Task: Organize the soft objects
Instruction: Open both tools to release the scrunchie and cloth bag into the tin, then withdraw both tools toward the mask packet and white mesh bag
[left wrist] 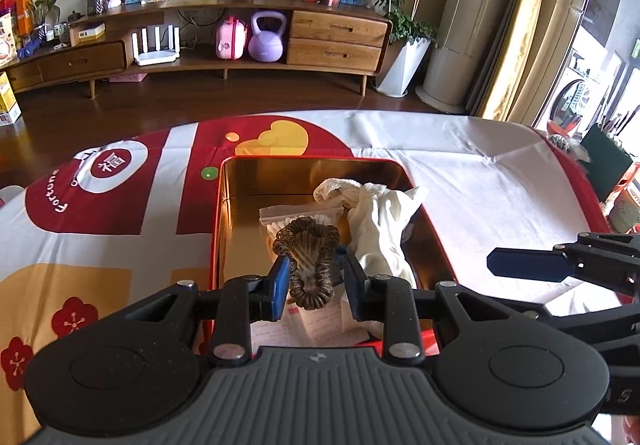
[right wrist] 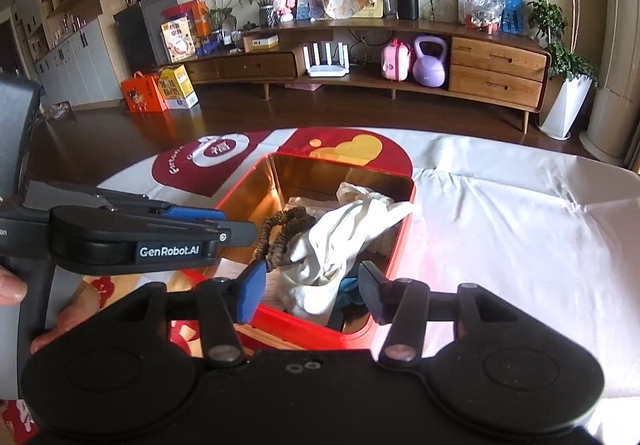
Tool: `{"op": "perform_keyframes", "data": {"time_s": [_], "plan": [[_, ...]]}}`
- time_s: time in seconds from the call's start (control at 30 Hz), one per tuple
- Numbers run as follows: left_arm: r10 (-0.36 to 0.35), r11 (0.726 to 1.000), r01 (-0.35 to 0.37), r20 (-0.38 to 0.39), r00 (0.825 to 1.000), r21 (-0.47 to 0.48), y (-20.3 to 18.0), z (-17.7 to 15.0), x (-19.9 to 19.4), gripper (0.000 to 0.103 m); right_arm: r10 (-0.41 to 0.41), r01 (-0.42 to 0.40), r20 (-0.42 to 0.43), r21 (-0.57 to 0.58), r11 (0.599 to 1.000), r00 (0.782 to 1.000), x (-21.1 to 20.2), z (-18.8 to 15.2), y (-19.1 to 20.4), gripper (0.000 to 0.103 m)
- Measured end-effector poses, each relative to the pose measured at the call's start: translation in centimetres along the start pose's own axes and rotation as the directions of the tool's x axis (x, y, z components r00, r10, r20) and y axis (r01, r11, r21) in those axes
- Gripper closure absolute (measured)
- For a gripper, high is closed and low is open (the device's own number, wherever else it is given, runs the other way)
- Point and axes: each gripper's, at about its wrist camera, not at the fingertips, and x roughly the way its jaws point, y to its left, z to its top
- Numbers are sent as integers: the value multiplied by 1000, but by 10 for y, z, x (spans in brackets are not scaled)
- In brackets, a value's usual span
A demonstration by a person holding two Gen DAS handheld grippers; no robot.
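A red tin box [left wrist: 218, 229] with a gold inside stands on the table; it also shows in the right wrist view [right wrist: 394, 241]. In it lie a white cloth [left wrist: 380, 229], a lace piece [left wrist: 340, 187], a bag of cotton swabs [left wrist: 296, 215] and paper. A brown scrunchie [left wrist: 310, 265] hangs over the box between the fingers of my left gripper [left wrist: 318, 287], touching the left pad; the jaws stand apart. My right gripper [right wrist: 314, 291] is open above the box's near edge, over the white cloth [right wrist: 336, 237]. The scrunchie [right wrist: 280, 235] shows at the left gripper's tip.
The table wears a red, white and yellow cloth [left wrist: 120, 205]. A wooden TV cabinet [left wrist: 336, 41] stands across the floor with a purple kettlebell [left wrist: 267, 39] and a pink case [left wrist: 229, 37]. Curtains and a window are at the right. Items sit at the table's right edge [left wrist: 616, 181].
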Motion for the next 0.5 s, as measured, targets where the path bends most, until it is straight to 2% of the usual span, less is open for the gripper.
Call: {"op": "perform_keyframes", "data": {"time_s": [0.1,0.17,0.37,0.4,0.43,0.5], "plan": [[-2,1000,2,18,1000,2,-2,-1,-15,74,-2,1,18,9,1000,1000,-14,-1,3,49],[-7,1000,7,27,1000,4,-3,-3,-25,74,-7,7,35,13,1000,999,-25,-3,5,43],[-26,1000,25,56,998,14,-8,-10,-57,74,-12,11,65,22,1000,998,-52,-11,8,39],[-33,999,32,60,998,11,-8,-12,-61,69,-12,10,68,25,1000,998,-56,-12,9,38],[-36,999,36,64,997,6,-9,-14,-65,54,-13,11,73,28,1000,997,-61,-14,9,38],[-47,999,47,83,995,-4,-9,-18,-74,38,-19,17,82,34,999,996,-70,-17,10,36]]}}
